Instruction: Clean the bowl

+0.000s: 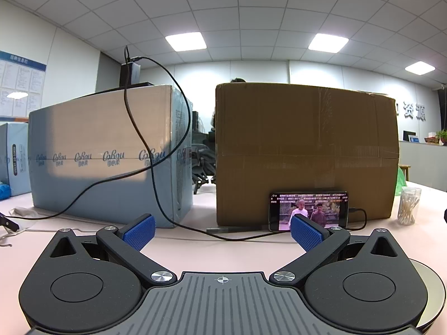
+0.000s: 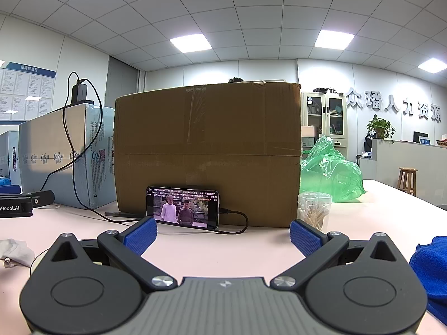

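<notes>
Left hand-held gripper [image 1: 222, 233]: two fingers spread wide, nothing between them; ribbed blue rubber pads [image 1: 139, 231] on black jointed links, two round black housings behind. Right hand-held gripper [image 2: 223, 236]: same build, also spread wide and holding nothing. Bowl [image 1: 431, 293]: one, only a grey, smooth, rounded rim seen under the left gripper's right housing, at the lower right edge of the left wrist view; resting on the counter [image 1: 223, 248], rest hidden. Counter: pale pink, smooth, matte. Cloth [image 2: 430, 268]: one, bright blue, fluffy pile, bunched at the right edge of the right wrist view, just beside the right gripper. Crumpled white tissue [image 2: 14, 251]: one, at left. Phone [image 2: 183, 207]: one, black slab, on its long edge, leaning against the brown box, screen lit, black cable plugged at its right end. Cardboard boxes: one brown [image 2: 208, 153], taped seams, matte; two pale blue printed ones [image 2: 64, 153] to its left, glossy. Clear plastic tub of cotton swabs [image 2: 314, 209]: one, cylindrical, near the brown box's right corner. Green plastic bag [image 2: 331, 170]: one, thin, crinkled, behind the tub.
</notes>
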